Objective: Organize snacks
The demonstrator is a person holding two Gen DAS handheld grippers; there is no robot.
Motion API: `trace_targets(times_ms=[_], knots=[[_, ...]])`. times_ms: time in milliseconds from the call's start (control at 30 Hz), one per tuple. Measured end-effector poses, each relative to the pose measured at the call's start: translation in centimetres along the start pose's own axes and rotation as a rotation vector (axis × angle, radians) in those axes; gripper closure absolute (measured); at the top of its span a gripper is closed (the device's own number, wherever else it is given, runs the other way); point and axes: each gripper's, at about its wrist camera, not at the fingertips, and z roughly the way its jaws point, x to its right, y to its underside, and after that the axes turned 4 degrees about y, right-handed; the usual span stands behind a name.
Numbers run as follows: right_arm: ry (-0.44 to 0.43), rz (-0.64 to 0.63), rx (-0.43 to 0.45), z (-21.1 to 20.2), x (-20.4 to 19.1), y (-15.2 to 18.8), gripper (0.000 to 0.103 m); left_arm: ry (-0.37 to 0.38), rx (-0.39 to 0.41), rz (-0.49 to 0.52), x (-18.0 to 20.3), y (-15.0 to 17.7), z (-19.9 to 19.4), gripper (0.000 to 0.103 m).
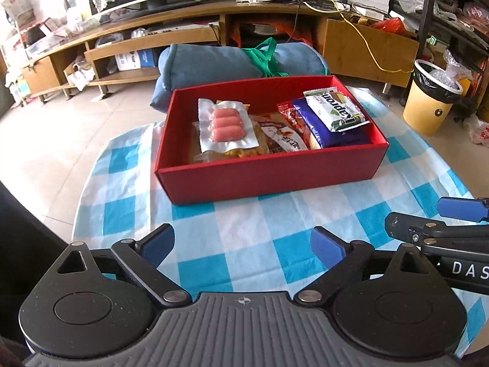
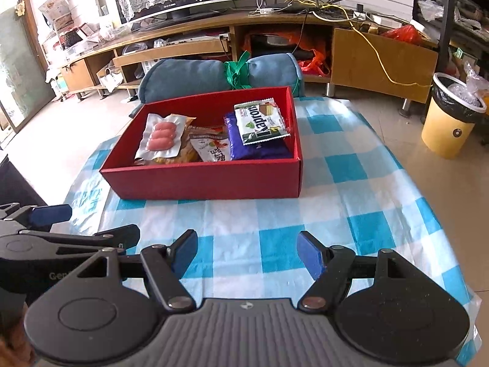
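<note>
A red box (image 1: pixel 275 174) (image 2: pixel 201 180) stands on the blue-and-white checked tablecloth (image 1: pixel 250 229) (image 2: pixel 305 214). Inside lie a vacuum pack of pink sausages (image 1: pixel 226 125) (image 2: pixel 162 136), a green-and-white Kapron wafer pack (image 1: pixel 334 110) (image 2: pixel 261 120) on a purple packet (image 1: pixel 333 133) (image 2: pixel 253 146), and other snack bags (image 1: pixel 281 137) (image 2: pixel 211 150). My left gripper (image 1: pixel 243 246) is open and empty, hovering over the cloth in front of the box. My right gripper (image 2: pixel 247 252) is open and empty too, beside it; it shows at the right edge of the left wrist view (image 1: pixel 437 223).
A rolled blue cushion tied with a green strap (image 1: pixel 238 61) (image 2: pixel 220 75) lies behind the box. A wooden TV stand (image 1: pixel 214 30) runs along the back. A yellow waste bin (image 1: pixel 431 98) (image 2: pixel 452 116) stands on the floor at the right.
</note>
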Motion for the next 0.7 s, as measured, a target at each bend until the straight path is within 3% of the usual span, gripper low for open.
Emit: trace_targets(times_ms=[700], knots=[[-0.01,-0.017,-0.008,-0.8,-0.3,1.5,0.036,-0.005,-0.007,-0.021,-0.1,2.0,-1.2,0.004]])
